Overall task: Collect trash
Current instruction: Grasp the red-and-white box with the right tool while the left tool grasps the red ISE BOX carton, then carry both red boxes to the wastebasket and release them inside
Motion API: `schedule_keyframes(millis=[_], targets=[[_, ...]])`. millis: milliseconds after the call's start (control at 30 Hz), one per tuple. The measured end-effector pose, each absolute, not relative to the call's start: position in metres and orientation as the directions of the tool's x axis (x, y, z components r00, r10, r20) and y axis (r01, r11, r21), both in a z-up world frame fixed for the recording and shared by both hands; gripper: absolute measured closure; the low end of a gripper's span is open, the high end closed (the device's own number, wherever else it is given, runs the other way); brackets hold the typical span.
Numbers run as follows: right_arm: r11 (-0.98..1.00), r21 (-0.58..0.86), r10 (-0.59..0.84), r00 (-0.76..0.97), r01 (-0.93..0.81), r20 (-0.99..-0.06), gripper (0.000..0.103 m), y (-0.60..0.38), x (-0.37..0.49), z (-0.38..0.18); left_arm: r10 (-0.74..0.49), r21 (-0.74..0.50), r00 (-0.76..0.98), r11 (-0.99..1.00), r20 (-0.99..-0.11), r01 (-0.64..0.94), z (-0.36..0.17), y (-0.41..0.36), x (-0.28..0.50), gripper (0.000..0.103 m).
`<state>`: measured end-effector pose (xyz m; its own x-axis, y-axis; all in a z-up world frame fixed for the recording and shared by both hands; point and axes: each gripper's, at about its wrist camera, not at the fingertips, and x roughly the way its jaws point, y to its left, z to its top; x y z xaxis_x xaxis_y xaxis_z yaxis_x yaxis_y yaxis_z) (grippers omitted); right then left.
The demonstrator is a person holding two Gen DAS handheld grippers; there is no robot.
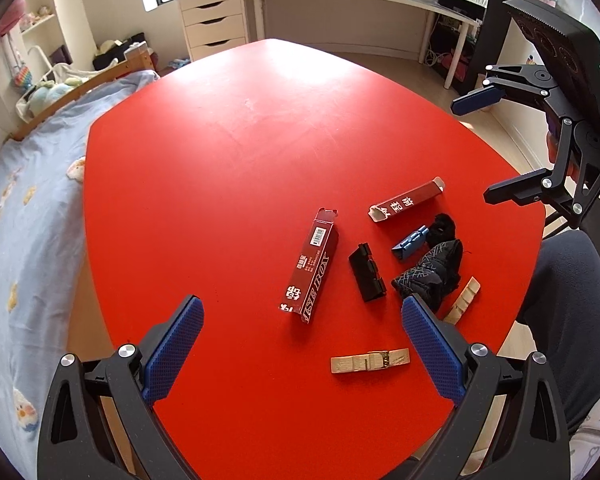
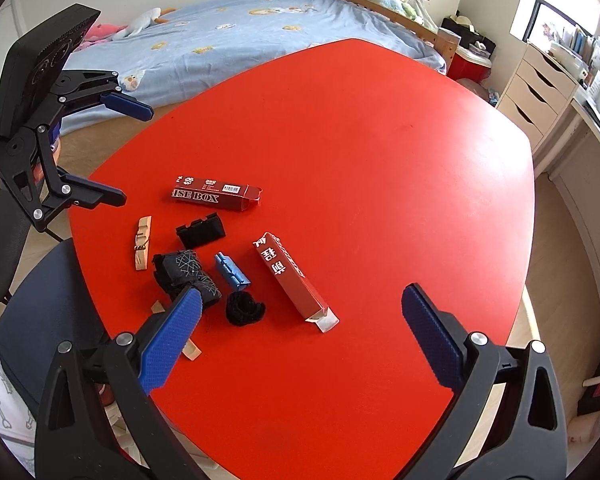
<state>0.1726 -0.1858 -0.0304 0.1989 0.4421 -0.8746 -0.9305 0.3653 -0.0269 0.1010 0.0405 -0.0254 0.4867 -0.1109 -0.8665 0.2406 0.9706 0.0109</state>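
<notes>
2 hand-held grippers (image 1: pixel 302 350) (image 2: pixel 300 332) spread wide, empty, above red table (image 1: pixel 240 160), bed (image 1: pixel 32 200) beside, drawers (image 1: pixel 214 20) beyond.

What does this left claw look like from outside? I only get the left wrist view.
Observer: In the right wrist view the left claw is open and empty, near the red table's edge.
Operator: Is there anything on the bed that I can't see?
Observer: Yes, a pink plush toy and a white one lie on it.
Operator: And beside the bed?
Observer: A red container stands by the wooden bedpost.
</notes>
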Motion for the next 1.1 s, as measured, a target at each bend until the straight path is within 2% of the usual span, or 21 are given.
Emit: schedule_keyframes(millis=[167, 333, 367, 433, 567, 733, 867, 933, 1033, 1100], targets=[[0.333, -0.026, 0.402, 0.167, -0.942, -0.900, 0.016, -0.171, 0.182, -0.051, -0.126, -0.005, 0.452, 0.965, -0.883, 0.260, -0.039, 0.045, 0.119, 0.008], [0.317, -0.018, 0.370, 0.141, -0.948, -0.918, 0.031, -0.162, 0.186, -0.068, -0.142, -0.025, 0.412, 0.961, -0.900, 0.275, -0.052, 0.043, 0.130, 0.009], [0.315, -0.017, 0.365, 0.137, -0.949, -0.921, 0.033, -0.161, 0.186, -0.070, -0.144, -0.028, 0.406, 0.960, -0.903, 0.277, -0.055, 0.042, 0.132, 0.011], [0.315, -0.009, 0.360, 0.128, -0.949, -0.924, 0.038, -0.159, 0.187, -0.074, -0.151, -0.042, 0.385, 0.959, -0.911, 0.279, -0.061, 0.041, 0.134, 0.026], [0.312, 0.008, 0.354, 0.108, -0.950, -0.929, 0.047, -0.159, 0.186, -0.079, -0.152, -0.045, 0.366, 0.957, -0.918, 0.285, -0.068, 0.038, 0.137, 0.035], [0.314, 0.014, 0.344, 0.100, -0.949, -0.934, 0.064, -0.155, 0.185, -0.087, -0.151, -0.052, 0.348, 0.959, -0.925, 0.279, -0.075, 0.037, 0.139, 0.047], [0.312, 0.026, 0.350, 0.089, -0.950, -0.933, 0.074, -0.152, 0.184, -0.087, -0.158, -0.058, 0.351, 0.959, -0.923, 0.278, -0.076, 0.035, 0.138, 0.054], [0.311, 0.025, 0.348, 0.089, -0.950, -0.933, 0.085, -0.151, 0.182, -0.086, -0.156, -0.059, 0.352, 0.961, -0.923, 0.271, -0.074, 0.036, 0.139, 0.069], [0.312, 0.023, 0.344, 0.090, -0.950, -0.935, 0.088, -0.150, 0.181, -0.086, -0.158, -0.061, 0.345, 0.959, -0.925, 0.275, -0.074, 0.035, 0.140, 0.086], [0.317, 0.024, 0.344, 0.091, -0.948, -0.934, 0.088, -0.151, 0.181, -0.086, -0.157, -0.061, 0.344, 0.960, -0.926, 0.273, -0.074, 0.033, 0.140, 0.088]])
